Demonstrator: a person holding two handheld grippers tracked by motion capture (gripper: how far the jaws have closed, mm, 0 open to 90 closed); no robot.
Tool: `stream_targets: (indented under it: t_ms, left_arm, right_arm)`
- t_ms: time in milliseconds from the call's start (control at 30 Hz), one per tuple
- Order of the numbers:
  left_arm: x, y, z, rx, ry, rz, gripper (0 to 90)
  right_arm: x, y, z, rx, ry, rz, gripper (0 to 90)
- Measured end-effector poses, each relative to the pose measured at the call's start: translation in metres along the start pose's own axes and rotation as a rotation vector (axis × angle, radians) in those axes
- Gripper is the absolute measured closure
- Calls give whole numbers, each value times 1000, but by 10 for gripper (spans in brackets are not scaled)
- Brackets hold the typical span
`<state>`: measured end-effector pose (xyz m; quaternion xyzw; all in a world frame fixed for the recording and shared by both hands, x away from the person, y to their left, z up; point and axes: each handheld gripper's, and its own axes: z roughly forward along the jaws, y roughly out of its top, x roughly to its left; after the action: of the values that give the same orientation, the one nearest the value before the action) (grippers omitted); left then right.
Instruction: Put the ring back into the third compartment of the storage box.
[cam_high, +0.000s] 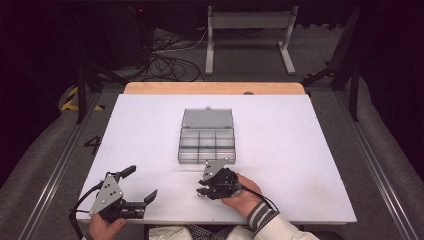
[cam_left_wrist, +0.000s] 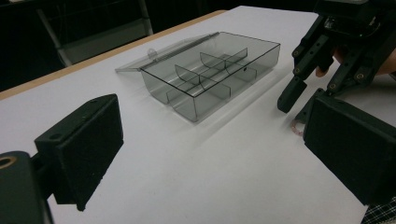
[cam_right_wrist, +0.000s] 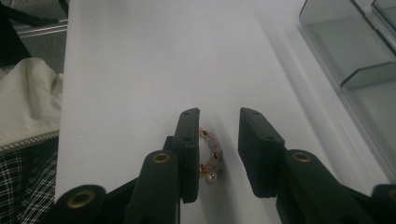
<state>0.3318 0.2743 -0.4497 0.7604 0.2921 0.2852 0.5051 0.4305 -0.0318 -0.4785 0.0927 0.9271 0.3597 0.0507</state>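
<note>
— What am I working on?
— A small beaded bracelet (cam_right_wrist: 208, 156), pale pink beads with a few gold ones, lying flat on the white table (cam_right_wrist: 140, 70), near my edge, just short of the clear compartment box (cam_high: 207, 140), whose lid lies open.

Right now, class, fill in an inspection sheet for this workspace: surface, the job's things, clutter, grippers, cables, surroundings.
Surface: white table top, wooden edge at the far side.
Job's things: pink beaded bracelet lying on the table between the right gripper's jaws; clear compartment box at mid-table, lid open, the compartments in sight look empty.
Clutter: nothing seen.
Grippers: right gripper open around the bracelet, one pad beside it, the other apart; left gripper open, holding nothing.
Cables: floor cables beyond the table; a black cable trails from each gripper.
Surroundings: grey metal stand, dark floor.
</note>
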Motion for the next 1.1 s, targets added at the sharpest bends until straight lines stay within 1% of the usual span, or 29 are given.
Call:
stream_targets:
  t_ms: [233,267,533,600,667,733,867,933,1100]
  left_arm:
    - [0,0,0,0,0,0,53]
    - [0,0,0,0,0,0,54]
    - [0,0,0,-2,2,6,53]
    - [0,0,0,0,-1,1,53]
    - [1,0,0,-1,1,6,54]
    - [0,0,0,0,-1,1,54]
    - [0,0,0,-2,1,7,53]
    - [0,0,0,-2,2,3,53]
    - [0,0,0,-3,2,3,53]
  right_arm:
    - [0,0,2,11,8,-3,759]
    - [0,0,2,16,9,-8,781]
    - [0,0,4,25,7,-17,812]
    - [-1,0,5,29,10,-14,823]
    - [-1,0,5,28,17,-8,831]
    - [-1,0,5,28,26,-7,856]
    - [-2,0,5,25,31,-7,865]
    - [-2,0,5,25,32,-8,867]
    - [-1,0,5,31,24,-18,868]
